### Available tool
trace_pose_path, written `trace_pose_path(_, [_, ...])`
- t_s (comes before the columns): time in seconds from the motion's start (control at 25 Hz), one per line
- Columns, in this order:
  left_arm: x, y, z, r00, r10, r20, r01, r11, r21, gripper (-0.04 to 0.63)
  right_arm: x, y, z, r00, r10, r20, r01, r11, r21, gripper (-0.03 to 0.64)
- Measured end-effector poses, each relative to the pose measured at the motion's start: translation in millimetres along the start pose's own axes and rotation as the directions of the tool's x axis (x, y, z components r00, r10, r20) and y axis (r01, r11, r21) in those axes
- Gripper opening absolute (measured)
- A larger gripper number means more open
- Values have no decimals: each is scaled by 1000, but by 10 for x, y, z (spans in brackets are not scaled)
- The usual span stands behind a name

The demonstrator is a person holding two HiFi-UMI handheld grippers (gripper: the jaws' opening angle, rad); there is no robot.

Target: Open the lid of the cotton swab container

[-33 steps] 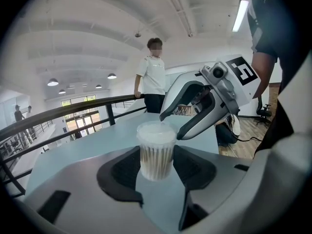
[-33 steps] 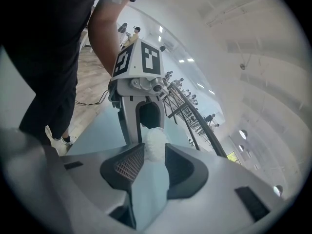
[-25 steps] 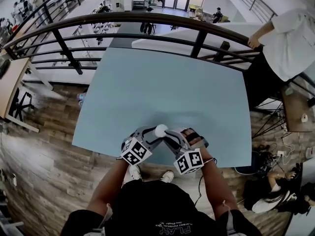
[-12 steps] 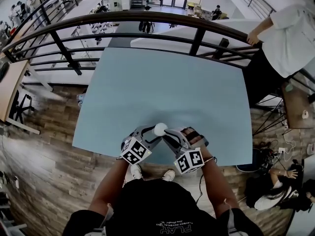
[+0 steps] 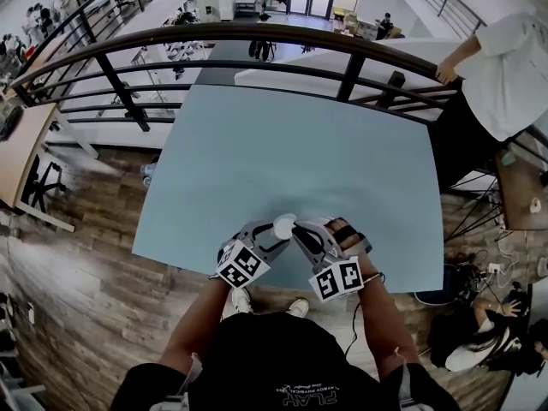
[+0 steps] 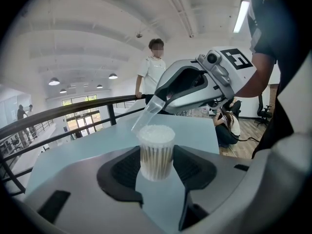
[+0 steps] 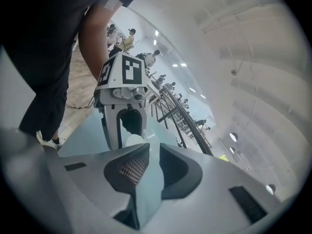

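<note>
A small clear cotton swab container [image 6: 157, 155], packed with white-tipped swabs, stands upright between the pads of my left gripper [image 6: 157, 165], which is shut on its body. Its clear lid [image 6: 147, 113] is tilted up off the rim. My right gripper [image 6: 164, 99] comes in from the upper right, and its jaws are closing on the lid's raised edge. In the right gripper view the lid [image 7: 147, 140] shows in the narrow gap of the right gripper [image 7: 154, 152]. From the head view both grippers meet at the container [image 5: 283, 225] near the front edge of the pale blue table [image 5: 300, 144].
A dark metal railing [image 5: 257, 34] runs along the table's far side. A person in white [image 5: 514, 67] leans on it at the right. Another person [image 5: 479, 349] sits on the wooden floor by cables at the lower right. The table's front edge lies just under my grippers.
Both grippers stay at the container near the table's front edge. The head view has shifted slightly; no other movement is plain.
</note>
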State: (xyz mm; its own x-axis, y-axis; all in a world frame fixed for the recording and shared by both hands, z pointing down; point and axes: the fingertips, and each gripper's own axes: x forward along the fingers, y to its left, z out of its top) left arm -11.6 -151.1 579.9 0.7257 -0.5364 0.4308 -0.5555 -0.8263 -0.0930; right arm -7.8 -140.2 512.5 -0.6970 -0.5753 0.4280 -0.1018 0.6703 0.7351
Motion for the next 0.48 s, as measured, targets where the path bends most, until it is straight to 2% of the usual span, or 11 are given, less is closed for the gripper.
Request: trace_pose_path(0.48, [-77,-263,0,998,-59,-11,59,998,17,221,82,-130,126,999,-35,3,35,999,7,63])
